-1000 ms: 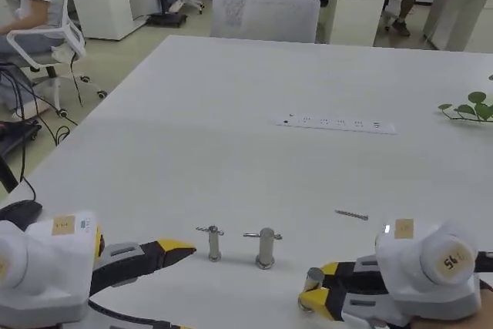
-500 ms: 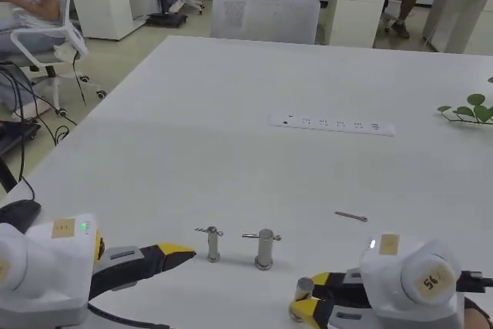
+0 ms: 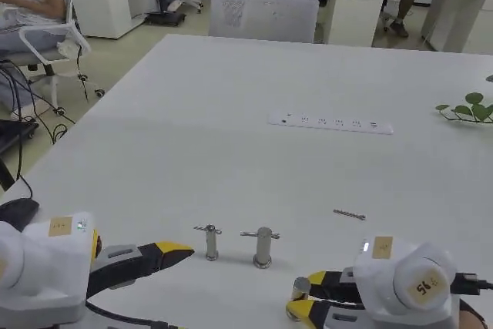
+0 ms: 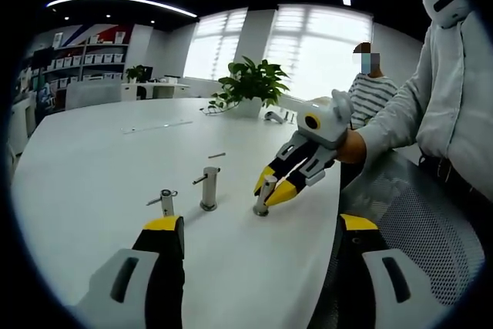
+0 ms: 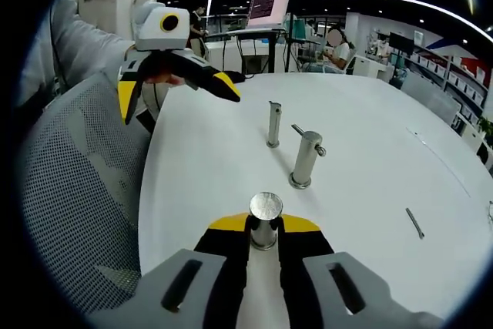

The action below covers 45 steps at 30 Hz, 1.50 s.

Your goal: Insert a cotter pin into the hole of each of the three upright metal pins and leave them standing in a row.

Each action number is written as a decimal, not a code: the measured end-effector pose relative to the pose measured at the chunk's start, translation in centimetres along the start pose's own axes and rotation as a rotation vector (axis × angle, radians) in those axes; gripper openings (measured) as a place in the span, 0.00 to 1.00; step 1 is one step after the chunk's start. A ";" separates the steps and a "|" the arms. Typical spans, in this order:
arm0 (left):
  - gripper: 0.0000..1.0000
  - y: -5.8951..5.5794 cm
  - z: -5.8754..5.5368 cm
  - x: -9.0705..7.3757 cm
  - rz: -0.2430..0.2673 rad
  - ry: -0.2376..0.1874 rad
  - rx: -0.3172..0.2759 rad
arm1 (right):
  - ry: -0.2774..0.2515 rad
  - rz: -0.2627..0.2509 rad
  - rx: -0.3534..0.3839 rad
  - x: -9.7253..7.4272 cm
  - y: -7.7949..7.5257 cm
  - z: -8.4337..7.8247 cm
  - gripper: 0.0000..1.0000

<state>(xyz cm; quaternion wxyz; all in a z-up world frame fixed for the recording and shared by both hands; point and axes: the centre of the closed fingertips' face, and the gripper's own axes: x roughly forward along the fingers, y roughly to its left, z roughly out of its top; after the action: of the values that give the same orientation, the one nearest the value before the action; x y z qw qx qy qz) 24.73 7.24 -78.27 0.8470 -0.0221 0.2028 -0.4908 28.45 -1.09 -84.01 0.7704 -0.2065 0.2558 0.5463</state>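
We clamp a metal pin (image 5: 266,207) in our right claw (image 5: 264,230), seemingly standing on the worktop (image 5: 370,152). Our left claw (image 4: 260,225) hangs spread.

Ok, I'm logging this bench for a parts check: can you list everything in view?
White table: 1, white, under everything.
Upright silver metal pins with cotter pins through them: 2, silver, side by side near the front edge.
Bare silver metal pin: 1, silver, between the jaws of the right hand-held gripper.
Loose thin cotter pin: 1, silver, lying flat beyond that gripper.
White power strip: 1, white, mid-table.
Green leafy plant: 1, green, table's right edge.
Grey office chair: 1, grey, table's far side.
Left hand-held gripper: 1, white body, black-and-yellow jaws, open, left of the pins.
Right hand-held gripper: 1, same colours, shut on the bare pin.
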 end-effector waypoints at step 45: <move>0.80 -0.4 -0.2 0.6 -0.013 0.000 -0.009 | 0.127 -0.064 0.063 -5.4 -8.6 -5.7 0.29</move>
<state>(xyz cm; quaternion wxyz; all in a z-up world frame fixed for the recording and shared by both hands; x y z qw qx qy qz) 24.61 6.56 -78.58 0.8438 -0.0273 0.2050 -0.4953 34.18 -11.22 -84.83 0.7759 -0.2242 0.3144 0.4989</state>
